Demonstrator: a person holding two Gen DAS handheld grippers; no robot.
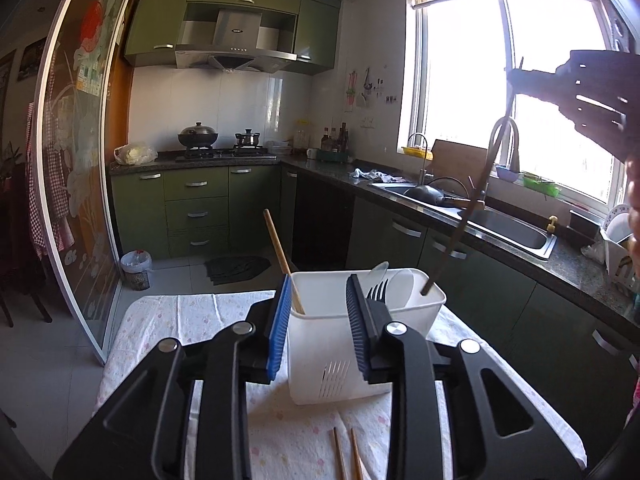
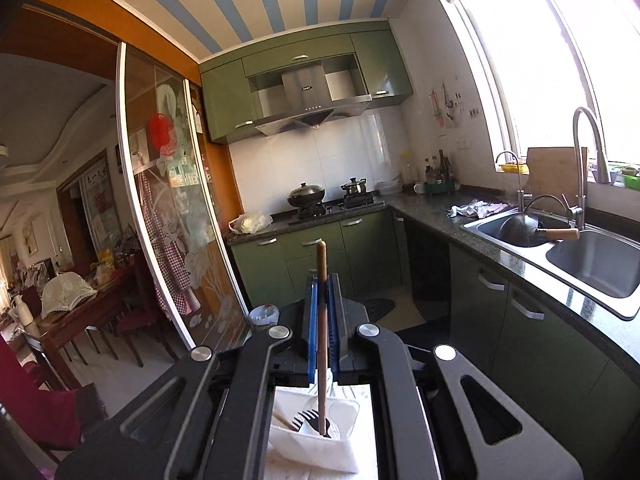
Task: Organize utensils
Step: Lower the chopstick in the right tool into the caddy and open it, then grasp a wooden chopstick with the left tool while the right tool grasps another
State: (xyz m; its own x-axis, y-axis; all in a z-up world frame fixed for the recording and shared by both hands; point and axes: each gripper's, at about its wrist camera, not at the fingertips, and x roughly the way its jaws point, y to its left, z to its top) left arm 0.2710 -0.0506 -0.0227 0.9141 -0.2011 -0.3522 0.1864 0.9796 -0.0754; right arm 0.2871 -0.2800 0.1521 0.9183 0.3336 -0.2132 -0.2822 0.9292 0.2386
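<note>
A white utensil holder stands on the cloth-covered table; it also shows in the right wrist view. It holds a light wooden chopstick, a black fork and a white spoon. My left gripper is open, its fingers on either side of the holder's near part. My right gripper is shut on a dark brown chopstick, held upright with its lower tip inside the holder's right end. The right gripper appears high at the right in the left wrist view.
Two wooden chopsticks lie on the floral cloth in front of the holder. A counter with a steel sink runs along the right. A glass sliding door stands at the left.
</note>
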